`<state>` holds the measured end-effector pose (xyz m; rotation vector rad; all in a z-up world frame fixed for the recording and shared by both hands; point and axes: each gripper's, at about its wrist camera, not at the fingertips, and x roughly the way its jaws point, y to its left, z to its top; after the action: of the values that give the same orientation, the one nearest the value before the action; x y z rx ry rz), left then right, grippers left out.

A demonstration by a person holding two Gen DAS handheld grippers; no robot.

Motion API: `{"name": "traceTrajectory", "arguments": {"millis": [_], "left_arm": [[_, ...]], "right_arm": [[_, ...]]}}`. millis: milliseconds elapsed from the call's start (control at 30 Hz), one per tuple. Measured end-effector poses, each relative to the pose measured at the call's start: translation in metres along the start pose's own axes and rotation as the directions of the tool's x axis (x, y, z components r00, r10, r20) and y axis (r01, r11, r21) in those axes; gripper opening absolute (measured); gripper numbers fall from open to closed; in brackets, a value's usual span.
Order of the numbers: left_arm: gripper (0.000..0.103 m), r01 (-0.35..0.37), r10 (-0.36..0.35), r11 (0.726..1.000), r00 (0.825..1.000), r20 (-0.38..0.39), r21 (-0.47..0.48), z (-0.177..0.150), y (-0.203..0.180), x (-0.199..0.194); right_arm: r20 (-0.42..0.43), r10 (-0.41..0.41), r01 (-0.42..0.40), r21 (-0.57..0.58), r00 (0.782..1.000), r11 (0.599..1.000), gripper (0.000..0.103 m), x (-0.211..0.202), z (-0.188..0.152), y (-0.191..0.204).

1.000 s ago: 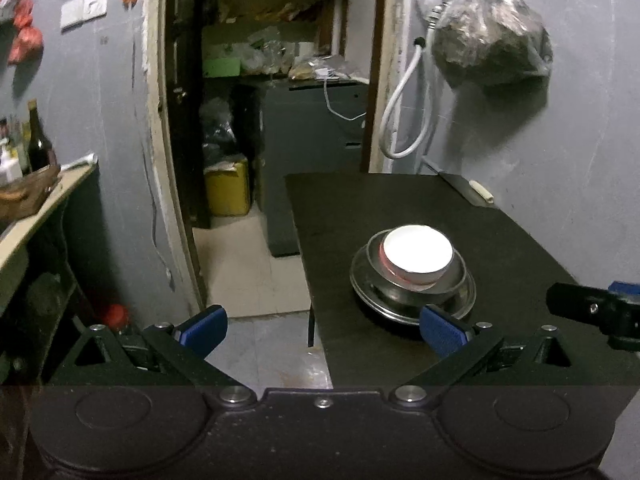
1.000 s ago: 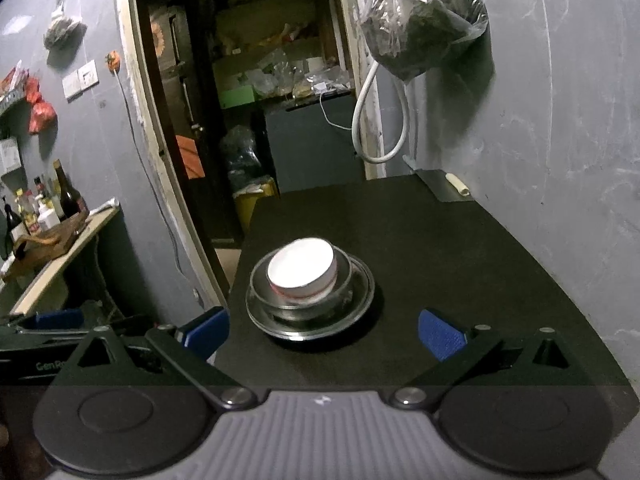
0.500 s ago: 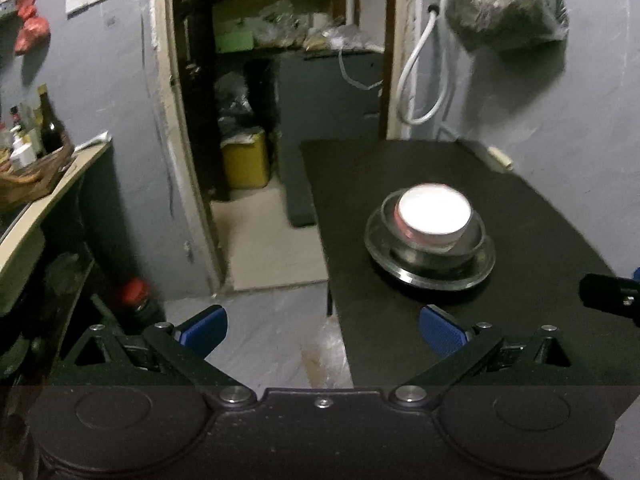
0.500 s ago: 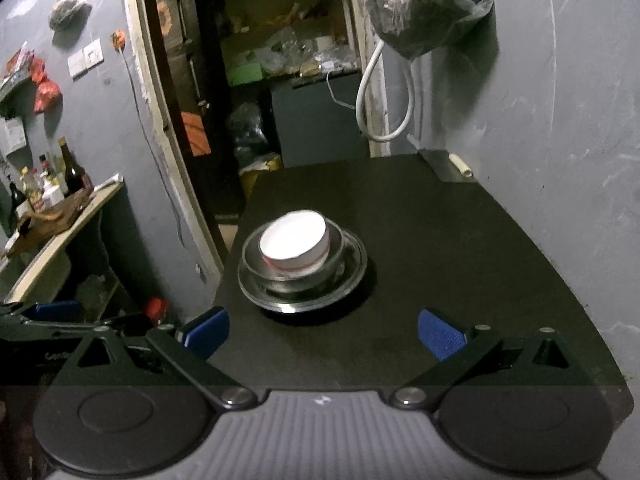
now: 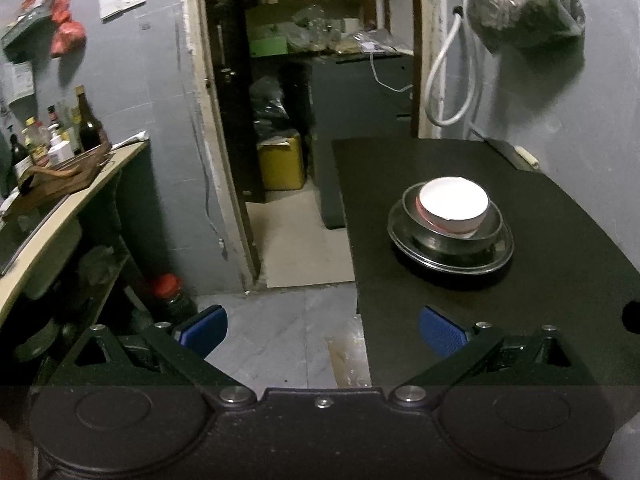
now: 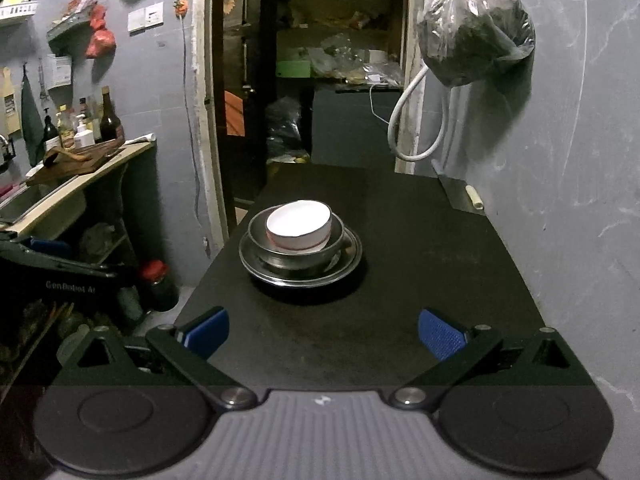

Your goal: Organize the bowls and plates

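Three dishes stacked on the black table: white bowl nested in a steel bowl, which sits on a steel plate; stack is toward the table's left edge in the right wrist view, well apart from both grippers. Right gripper has its blue-padded fingers spread wide, nothing between them, held above the near end of the table, stack ahead and slightly left. Left gripper also spread wide and empty, hanging over the table's near left corner with its left finger over the grey floor; stack ahead to its right. Left of table: doorway into a dark cluttered room, counter with bottles and a wooden board. Plastic bag hangs on the grey wall right of the table, white hose beside it
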<state>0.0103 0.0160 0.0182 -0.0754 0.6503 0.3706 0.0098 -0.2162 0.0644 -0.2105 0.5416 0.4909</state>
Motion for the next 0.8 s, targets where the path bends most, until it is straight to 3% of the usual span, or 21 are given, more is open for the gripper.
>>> {"name": "traceTrajectory", "arguments": {"millis": [267, 400, 800], "left_arm": [[0.102, -0.095, 0.094, 0.994, 0.995, -0.015, -0.046, -0.028, 0.017, 0.007], [0.102, -0.073, 0.070, 0.996, 0.996, -0.060, -0.048, -0.045, 0.016, 0.015], [0.102, 0.034, -0.036, 0.998, 0.999, 0.022, 0.055, -0.055, -0.012, -0.004]], "right_arm": [[0.007, 0.018, -0.018, 0.024, 1.000, 1.000, 0.103, -0.017, -0.001, -0.020], [0.010, 0.032, -0.032, 0.062, 0.999, 0.998, 0.103, -0.013, -0.006, -0.029], [0.021, 0.048, -0.049, 0.038, 0.999, 0.998, 0.103, -0.002, -0.028, -0.030]]}}
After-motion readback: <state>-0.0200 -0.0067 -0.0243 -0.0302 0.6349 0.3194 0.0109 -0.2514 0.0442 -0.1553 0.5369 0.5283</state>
